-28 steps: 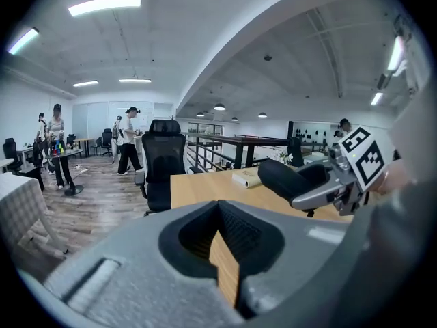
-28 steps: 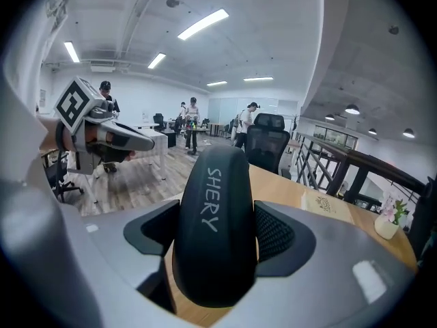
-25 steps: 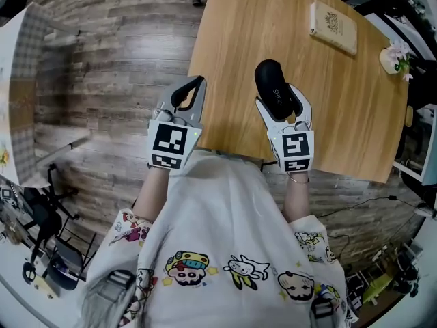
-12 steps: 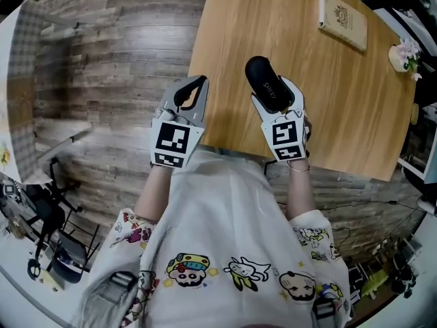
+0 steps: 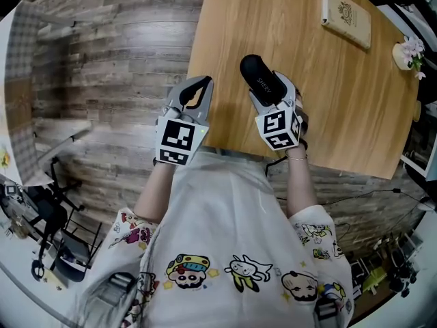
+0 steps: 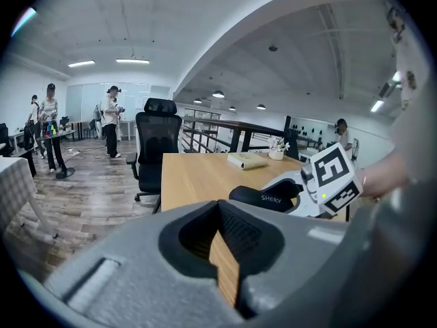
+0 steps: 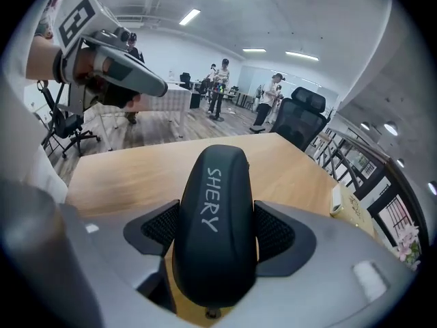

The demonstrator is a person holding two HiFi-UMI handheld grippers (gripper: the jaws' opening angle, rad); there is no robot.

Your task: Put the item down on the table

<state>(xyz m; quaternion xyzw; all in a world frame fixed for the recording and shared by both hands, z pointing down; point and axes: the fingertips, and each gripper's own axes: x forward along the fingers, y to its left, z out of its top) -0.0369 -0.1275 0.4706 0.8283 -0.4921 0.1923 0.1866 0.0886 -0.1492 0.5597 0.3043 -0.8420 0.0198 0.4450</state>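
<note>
Light wooden rectangular table [image 5: 225, 60]. On it: flat cream rectangular box with ornament print [image 5: 347, 18], far right part; small white-pink flower posy [image 5: 408, 52] near the box, right edge.

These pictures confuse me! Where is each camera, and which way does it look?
Head view: on the person's head, looking steeply down at the table; shows shirt, arms, left gripper, right gripper.
Left gripper view: on the left gripper, looking along its shut jaws across the table; shows the right gripper.
Right gripper view: on the right gripper, looking along jaws clamping the black case; shows the left gripper.
Shared: all three see the table and black case.
</note>
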